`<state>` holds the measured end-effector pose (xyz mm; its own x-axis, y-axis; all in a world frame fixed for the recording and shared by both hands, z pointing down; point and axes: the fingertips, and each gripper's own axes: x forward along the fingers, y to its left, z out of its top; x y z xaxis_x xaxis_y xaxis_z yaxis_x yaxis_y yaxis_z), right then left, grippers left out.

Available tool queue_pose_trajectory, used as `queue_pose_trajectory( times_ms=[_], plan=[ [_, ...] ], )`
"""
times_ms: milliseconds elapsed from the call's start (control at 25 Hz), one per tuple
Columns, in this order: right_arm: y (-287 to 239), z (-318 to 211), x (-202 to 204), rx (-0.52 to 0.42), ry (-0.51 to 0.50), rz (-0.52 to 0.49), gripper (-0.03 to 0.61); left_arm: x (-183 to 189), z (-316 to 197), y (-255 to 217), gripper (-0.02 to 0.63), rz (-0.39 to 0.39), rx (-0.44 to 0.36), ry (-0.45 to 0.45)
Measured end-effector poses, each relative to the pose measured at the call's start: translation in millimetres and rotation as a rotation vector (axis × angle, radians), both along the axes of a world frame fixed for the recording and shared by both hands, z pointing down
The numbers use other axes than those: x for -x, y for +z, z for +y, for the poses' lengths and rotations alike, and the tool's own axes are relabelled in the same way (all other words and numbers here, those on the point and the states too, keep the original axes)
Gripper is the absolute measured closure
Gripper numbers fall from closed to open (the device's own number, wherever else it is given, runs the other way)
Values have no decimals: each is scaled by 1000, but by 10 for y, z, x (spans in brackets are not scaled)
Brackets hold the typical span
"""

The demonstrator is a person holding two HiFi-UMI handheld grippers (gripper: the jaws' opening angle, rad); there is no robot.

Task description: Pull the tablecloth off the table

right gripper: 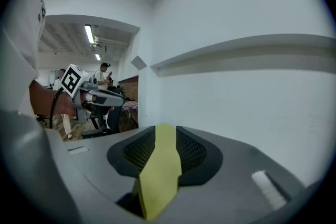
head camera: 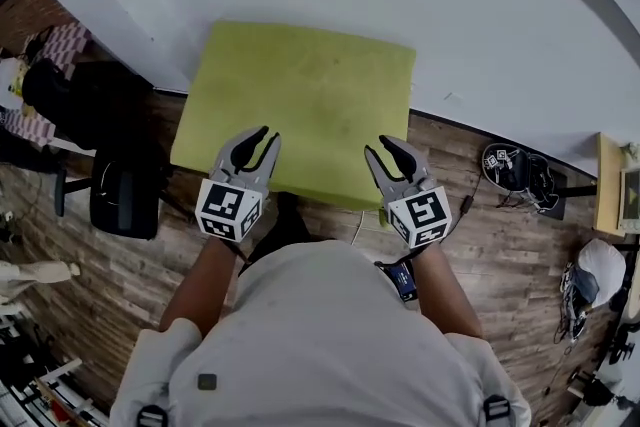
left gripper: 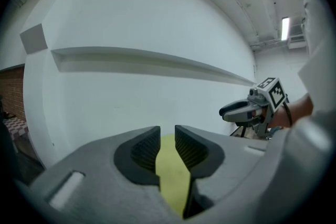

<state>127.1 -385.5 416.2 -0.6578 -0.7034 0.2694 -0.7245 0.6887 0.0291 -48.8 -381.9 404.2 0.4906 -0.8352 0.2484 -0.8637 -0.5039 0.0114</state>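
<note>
A yellow-green tablecloth (head camera: pixel 305 95) covers a small table against the white wall, lying flat. I hold both grippers over its near edge, pointing toward the wall. The left gripper (head camera: pixel 266 135) is over the near-left part of the cloth and the right gripper (head camera: pixel 378 145) over the near-right part. In the left gripper view the jaws (left gripper: pixel 167 131) stand a little apart, and the cloth (left gripper: pixel 170 165) shows through the gap. The right gripper view shows the same: the jaws (right gripper: pixel 165 131) are parted, with the cloth (right gripper: pixel 160 165) visible between them. Neither pair of pads presses on anything.
A black office chair (head camera: pixel 125 195) stands on the wooden floor left of the table. Black gear with cables (head camera: pixel 515 167) lies on the floor at the right. The white wall with a ledge (left gripper: pixel 147 60) rises directly behind the table.
</note>
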Motion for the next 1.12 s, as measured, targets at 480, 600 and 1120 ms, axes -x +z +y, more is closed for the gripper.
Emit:
queue_pose_trajectory(
  times_ms=[480,600,1120],
  plan=[
    [1514,-894,329,316,80,163,249,700,-1097,1357,345,-33,290,77],
    [1940,-929,410,415,83,207,218,826,-1219,1730,310,-64,367,111],
    [3330,-986,427,672,115,425,151,1215,-1343,3276,201,-220,706,212]
  ],
)
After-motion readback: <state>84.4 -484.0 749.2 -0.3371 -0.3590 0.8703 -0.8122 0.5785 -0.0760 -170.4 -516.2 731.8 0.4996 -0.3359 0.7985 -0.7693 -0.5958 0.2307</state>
